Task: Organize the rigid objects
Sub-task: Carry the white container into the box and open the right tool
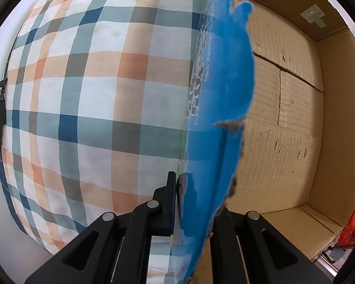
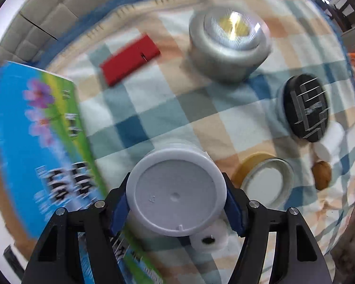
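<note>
Your left gripper (image 1: 177,203) clamps the cardboard box (image 1: 286,108) by its blue flap (image 1: 220,94). Your right gripper (image 2: 176,203) grips a white jar (image 2: 176,189) above the checked cloth (image 2: 168,108), beside the box.

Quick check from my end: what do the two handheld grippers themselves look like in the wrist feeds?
Both are matte black linkage frames with silver pivot pins and slotted cut-outs. The left gripper shows a black ridged finger. The right gripper has blue pads on its fingers. No cables, sleeves or markings show.

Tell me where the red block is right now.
In the right wrist view, the red block lies flat on the checked cloth, upper left of centre, left of the silver puck light and beyond the blue printed box wall.
</note>
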A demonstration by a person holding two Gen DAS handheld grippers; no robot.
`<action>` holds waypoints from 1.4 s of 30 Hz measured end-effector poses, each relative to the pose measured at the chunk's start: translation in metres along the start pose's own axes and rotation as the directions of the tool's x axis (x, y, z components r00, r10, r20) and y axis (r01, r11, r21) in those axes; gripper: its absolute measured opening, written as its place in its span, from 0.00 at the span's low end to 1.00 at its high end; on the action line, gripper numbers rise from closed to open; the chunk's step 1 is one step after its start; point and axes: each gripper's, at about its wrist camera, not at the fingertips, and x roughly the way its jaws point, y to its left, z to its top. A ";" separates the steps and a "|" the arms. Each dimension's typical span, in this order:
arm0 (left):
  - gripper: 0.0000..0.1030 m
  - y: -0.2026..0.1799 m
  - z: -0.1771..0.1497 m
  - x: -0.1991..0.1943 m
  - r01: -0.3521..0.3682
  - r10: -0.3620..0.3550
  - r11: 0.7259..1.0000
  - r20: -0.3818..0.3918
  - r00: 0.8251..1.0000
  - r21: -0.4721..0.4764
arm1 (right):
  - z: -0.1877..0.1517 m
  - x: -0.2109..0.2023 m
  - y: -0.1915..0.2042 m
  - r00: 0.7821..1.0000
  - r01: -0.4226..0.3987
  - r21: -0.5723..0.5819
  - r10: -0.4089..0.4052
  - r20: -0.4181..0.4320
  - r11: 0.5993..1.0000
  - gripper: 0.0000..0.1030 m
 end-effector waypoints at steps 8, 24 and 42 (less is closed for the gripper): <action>0.05 0.000 -0.001 0.000 -0.003 0.003 1.000 0.000 1.000 0.001 | -0.018 -0.090 0.055 0.985 -0.093 -0.172 0.116 0.124 0.981 0.68; 0.05 0.003 0.000 -0.002 0.020 -0.021 1.000 -0.003 1.000 -0.016 | -0.030 -0.091 0.222 0.967 -0.227 -0.394 0.255 0.019 0.891 0.68; 0.06 0.010 0.002 -0.001 0.032 -0.032 0.999 -0.008 0.999 -0.026 | -0.001 -0.003 0.271 0.983 -0.183 -0.380 0.176 -0.052 0.907 0.68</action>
